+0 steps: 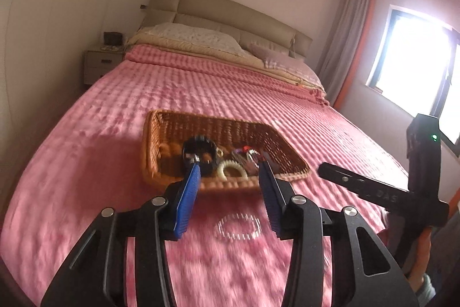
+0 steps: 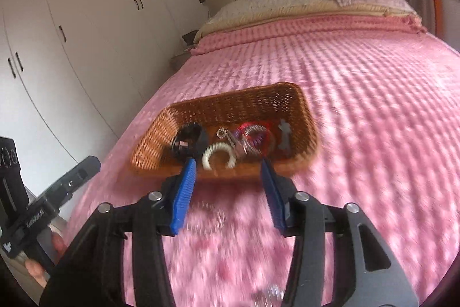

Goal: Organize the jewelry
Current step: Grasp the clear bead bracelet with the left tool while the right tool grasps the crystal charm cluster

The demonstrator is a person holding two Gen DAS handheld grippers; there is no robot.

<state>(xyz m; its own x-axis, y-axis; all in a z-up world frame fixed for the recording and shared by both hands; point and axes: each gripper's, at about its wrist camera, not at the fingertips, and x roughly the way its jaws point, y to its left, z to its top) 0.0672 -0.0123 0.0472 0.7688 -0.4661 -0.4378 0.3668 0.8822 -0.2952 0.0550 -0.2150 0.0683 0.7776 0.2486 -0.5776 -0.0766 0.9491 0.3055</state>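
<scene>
A clear beaded bracelet (image 1: 238, 226) lay flat on the pink bedspread (image 1: 201, 94) in the lower middle of the left wrist view, under the gap between the blue pads of the left gripper (image 1: 228, 163), touching neither pad. The jaws stood apart with nothing between them. Above the bracelet in that frame, a woven basket (image 1: 152, 140) sat on the bedspread, holding a black ring-shaped piece (image 1: 201, 146), a white toothed bangle (image 1: 231, 167) and a blurred knot of red and silver pieces that could not be told apart.

In the right wrist view the right gripper (image 2: 228, 161) also had its blue pads apart and empty, their tips just below the near rim of the basket (image 2: 230, 102). There the white bangle (image 2: 218, 156) lay at the near wall, the black piece (image 2: 188, 141) to its left and a small grey figure-shaped charm (image 2: 284, 134) to the right. Faint glints on the bedspread between the pads were too smeared to identify, and a shiny thing at the bottom edge was cut off. A hand (image 2: 37, 269) showed at the lower left, partly hidden
</scene>
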